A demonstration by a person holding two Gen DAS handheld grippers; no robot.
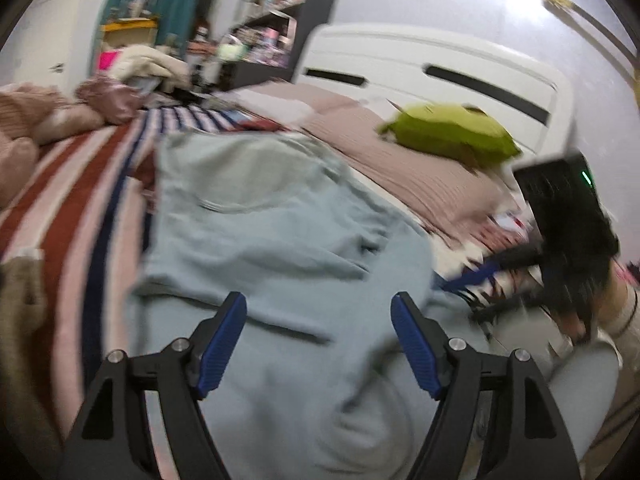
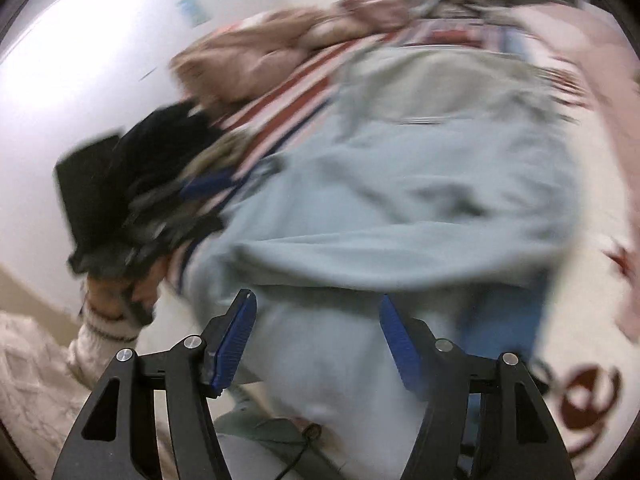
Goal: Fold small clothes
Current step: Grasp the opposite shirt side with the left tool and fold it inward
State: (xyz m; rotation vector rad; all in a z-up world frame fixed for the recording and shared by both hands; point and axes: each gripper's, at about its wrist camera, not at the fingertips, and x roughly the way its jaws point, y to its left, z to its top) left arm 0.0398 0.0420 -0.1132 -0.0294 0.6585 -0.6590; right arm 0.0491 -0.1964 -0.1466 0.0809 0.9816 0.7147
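A pale blue garment (image 1: pixel 272 240) lies spread on the striped bed cover, with a pocket seam showing; it also fills the right wrist view (image 2: pixel 400 200). My left gripper (image 1: pixel 319 308) is open and empty, hovering over the near part of the cloth. My right gripper (image 2: pixel 316 308) is open and empty, also over the near edge of the garment. In the left wrist view the right gripper (image 1: pixel 480 280) shows blurred at the garment's right side. In the right wrist view the left gripper (image 2: pixel 200 188) shows blurred at the garment's left side. Both views are motion-blurred.
A red, white and navy striped cover (image 1: pixel 72 208) lies under the garment. A green pillow (image 1: pixel 448 132) rests on pink bedding by the white headboard (image 1: pixel 440 64). Pink and beige clothes (image 1: pixel 48 116) pile at far left. Cluttered shelves (image 1: pixel 264 20) stand behind.
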